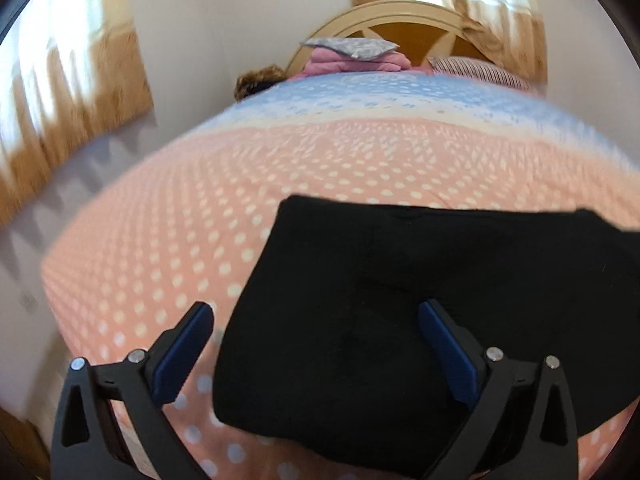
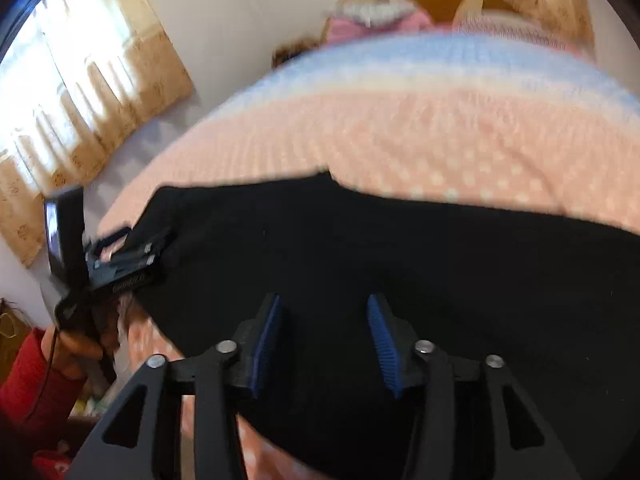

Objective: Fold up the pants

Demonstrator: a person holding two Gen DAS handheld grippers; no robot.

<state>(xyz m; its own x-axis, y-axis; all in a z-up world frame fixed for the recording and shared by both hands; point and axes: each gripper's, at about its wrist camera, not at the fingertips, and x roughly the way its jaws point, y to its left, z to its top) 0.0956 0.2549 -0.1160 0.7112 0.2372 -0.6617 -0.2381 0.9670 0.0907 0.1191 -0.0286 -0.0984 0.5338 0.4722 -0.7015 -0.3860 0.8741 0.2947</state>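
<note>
Field note, bed. The black pants (image 1: 420,312) lay flat on the near part of the pink dotted bedspread (image 1: 168,216), already gathered into a broad, roughly rectangular block with a straight far edge. I judged at least one fold done; the wide shape suggested a further fold and some smoothing were left, though the dark cloth hid layers and creases, so I could not count folds.

My left gripper (image 1: 316,354) stood spread wide over the near left corner of the pants, its blue pads (image 1: 182,358) clear of the cloth and pinching nothing. My right gripper (image 2: 322,344) was also spread, narrower, hovering over the middle of the pants with nothing between its pads.

In the right wrist view my other hand (image 2: 86,350), in a red sleeve (image 2: 28,376), carried the left gripper at the pants' left edge.

Writing: none readable. Some marking on the left gripper's body was too blurred to make out. No labels showed on the pants.
</note>
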